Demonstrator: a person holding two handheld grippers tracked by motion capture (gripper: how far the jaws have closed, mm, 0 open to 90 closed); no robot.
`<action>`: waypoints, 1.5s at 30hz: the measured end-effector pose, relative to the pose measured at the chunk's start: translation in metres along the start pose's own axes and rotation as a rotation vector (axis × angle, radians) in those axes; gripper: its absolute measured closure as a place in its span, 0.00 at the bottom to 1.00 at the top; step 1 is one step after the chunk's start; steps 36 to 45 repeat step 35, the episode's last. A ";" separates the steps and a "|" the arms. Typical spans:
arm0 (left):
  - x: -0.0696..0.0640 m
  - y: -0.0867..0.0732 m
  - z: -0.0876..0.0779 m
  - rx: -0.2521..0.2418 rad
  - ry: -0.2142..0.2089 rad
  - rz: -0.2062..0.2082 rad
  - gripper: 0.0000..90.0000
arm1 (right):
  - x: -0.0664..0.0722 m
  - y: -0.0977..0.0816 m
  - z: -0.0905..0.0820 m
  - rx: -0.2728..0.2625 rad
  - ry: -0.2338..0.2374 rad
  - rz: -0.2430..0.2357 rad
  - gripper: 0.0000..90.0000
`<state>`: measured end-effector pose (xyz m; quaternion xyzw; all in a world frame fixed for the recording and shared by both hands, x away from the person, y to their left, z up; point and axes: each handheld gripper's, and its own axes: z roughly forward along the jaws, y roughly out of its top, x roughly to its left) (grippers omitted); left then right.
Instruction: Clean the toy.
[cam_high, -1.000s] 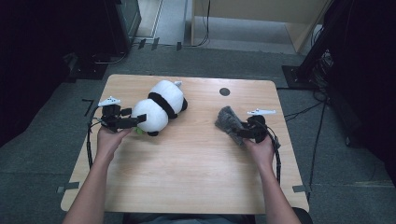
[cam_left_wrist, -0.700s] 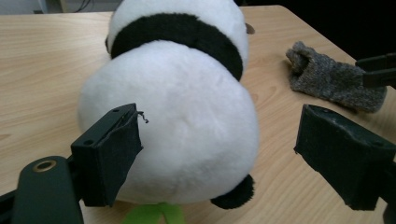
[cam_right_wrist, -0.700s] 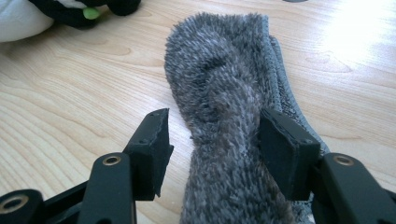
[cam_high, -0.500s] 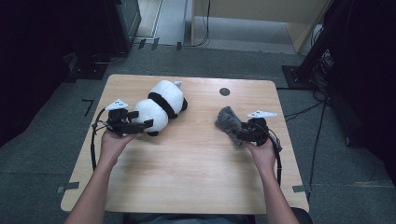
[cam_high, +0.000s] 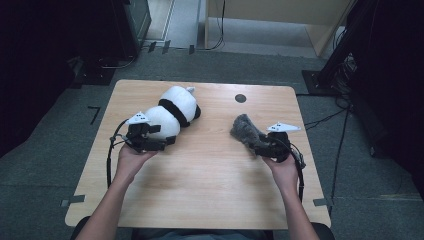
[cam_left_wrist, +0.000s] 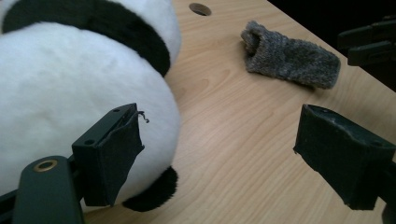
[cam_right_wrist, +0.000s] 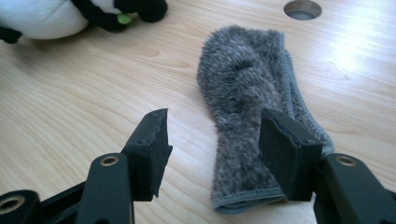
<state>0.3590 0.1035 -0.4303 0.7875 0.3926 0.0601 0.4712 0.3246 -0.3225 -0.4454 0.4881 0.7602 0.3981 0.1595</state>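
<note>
Between our right fingers (cam_right_wrist: 212, 154), which are standing released, the grey fuzzy sock (cam_right_wrist: 252, 116) is lying flat on the bench (cam_high: 210, 185), one pad resting over its edge without pinching; our left fingers (cam_left_wrist: 233, 154) are gaping too, the near pad beside the panda plush (cam_left_wrist: 70, 93); nothing is being lifted yet, so grasping remains; the left gripper view is showing the sock's open cuff.

Panda plush (cam_left_wrist: 70, 79) cut off by the top and left edges in the left gripper view, head out of frame. Near end of the grey cloth (cam_right_wrist: 252, 107) partly hidden behind one pad of the right gripper (cam_right_wrist: 212, 154). Far room beyond the table (cam_high: 210, 200) too dark to tell.
</note>
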 end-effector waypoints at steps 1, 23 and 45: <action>-0.001 -0.001 0.001 0.009 -0.005 -0.006 0.16 | 0.002 0.000 -0.001 -0.002 0.005 -0.003 0.48; -0.026 -0.013 0.023 0.038 -0.065 0.018 0.16 | 0.040 -0.005 0.019 0.042 0.135 -0.095 0.49; -0.029 -0.016 0.030 0.057 -0.076 0.030 0.16 | 0.041 -0.005 0.023 0.042 0.157 -0.102 0.49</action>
